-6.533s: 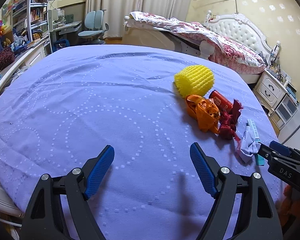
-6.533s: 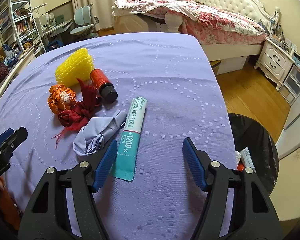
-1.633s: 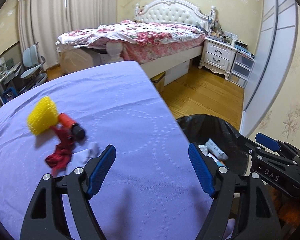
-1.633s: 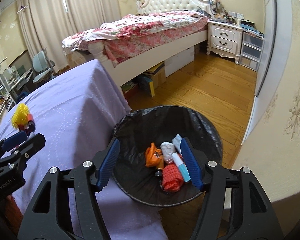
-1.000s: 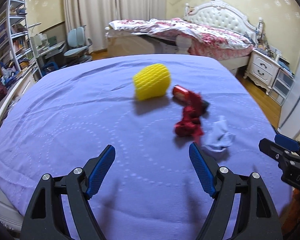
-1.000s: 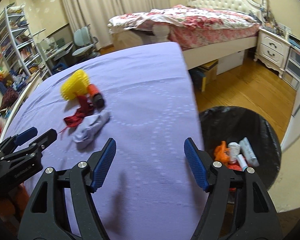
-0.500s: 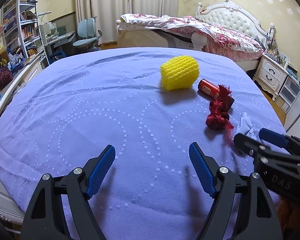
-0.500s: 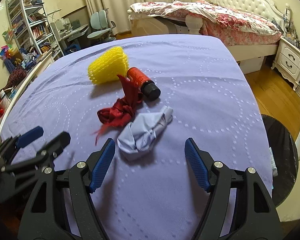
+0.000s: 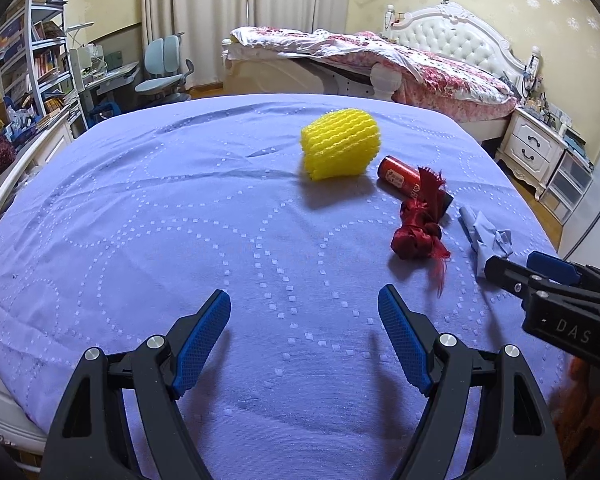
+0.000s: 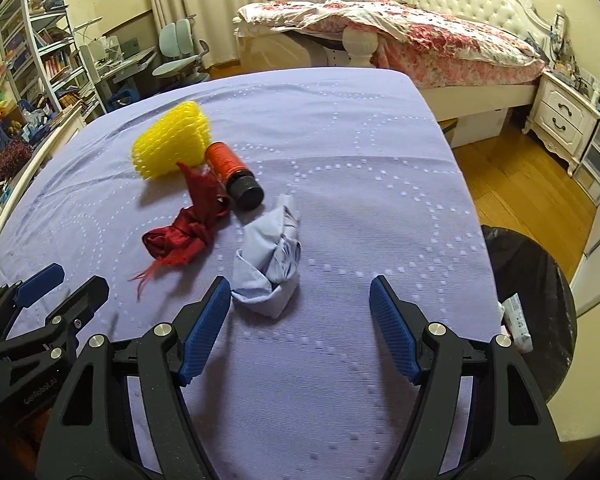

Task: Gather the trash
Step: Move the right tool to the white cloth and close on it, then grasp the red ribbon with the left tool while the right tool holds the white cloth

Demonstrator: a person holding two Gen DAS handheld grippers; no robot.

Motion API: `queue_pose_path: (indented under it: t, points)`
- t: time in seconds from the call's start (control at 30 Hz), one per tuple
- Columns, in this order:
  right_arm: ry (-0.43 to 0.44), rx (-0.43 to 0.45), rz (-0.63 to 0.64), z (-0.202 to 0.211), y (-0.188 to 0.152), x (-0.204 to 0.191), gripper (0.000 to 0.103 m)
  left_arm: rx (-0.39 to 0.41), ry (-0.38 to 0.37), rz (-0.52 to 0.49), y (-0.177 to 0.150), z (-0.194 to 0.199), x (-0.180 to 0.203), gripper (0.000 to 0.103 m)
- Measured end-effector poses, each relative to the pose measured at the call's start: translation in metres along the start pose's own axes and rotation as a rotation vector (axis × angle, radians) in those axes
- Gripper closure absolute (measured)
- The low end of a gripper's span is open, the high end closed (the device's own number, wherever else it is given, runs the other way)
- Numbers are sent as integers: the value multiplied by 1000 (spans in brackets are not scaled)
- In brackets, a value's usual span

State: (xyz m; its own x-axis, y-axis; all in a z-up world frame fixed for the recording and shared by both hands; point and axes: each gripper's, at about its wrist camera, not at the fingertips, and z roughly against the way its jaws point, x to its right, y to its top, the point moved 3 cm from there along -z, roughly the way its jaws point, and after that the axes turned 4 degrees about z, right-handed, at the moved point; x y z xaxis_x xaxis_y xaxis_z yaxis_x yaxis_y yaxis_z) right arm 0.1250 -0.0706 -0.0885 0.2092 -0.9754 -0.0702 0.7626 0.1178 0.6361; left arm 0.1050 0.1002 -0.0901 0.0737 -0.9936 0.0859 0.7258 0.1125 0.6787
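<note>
Both grippers spread and empty over the purple bedspread [image 10: 360,152].
Right gripper [image 10: 300,316] faces the blue crumpled wad [image 10: 270,264] (at 11 o'clock); left gripper [image 9: 304,332] hovers.

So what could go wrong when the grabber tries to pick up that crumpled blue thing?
The right gripper is open, and the crumpled blue wad sits off toward its left finger, so closing now might only push it or pinch an edge. The red cloth lies close by with loose threads, leaning on the orange bottle; a wide grab could snag it and roll the bottle. The bin sits below the bed's edge, so a loose grip might drop the wad on the floor.
</note>
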Motion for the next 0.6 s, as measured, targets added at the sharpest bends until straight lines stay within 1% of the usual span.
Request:
queue_pose_path:
  t: [0.2, 0.23, 0.27, 0.3, 0.33, 0.37, 0.43, 0.47, 0.6]
  points:
    - [21, 21, 22, -3, 10, -1, 32, 3, 0, 8, 0, 1, -1, 27]
    - [18, 23, 29, -4, 11, -1, 34, 5, -3, 7, 0, 2, -1, 27]
    - [14, 24, 39, -6, 11, -2, 36, 9, -8, 4, 1, 3, 1, 27]
    - [7, 14, 52, -10, 12, -2, 44, 12, -12, -1, 1, 4, 3, 27]
    - [8, 3, 57, -13, 12, -1, 54, 14, -16, -5, 0, 5, 5, 27]
    - [4, 7, 60, -12, 13, 1, 57, 15, -22, -9, 0, 5, 8, 27]
    - [-3, 10, 68, -10, 13, 3, 66, 14, -41, -19, -1, 6, 13, 27]
    - [-5, 10, 67, -10, 12, 4, 69, 12, -50, -24, -1, 6, 16, 27]
    - [-1, 15, 44, -9, 10, 13, 69, 2, -77, -58, -3, 2, 33, 27]
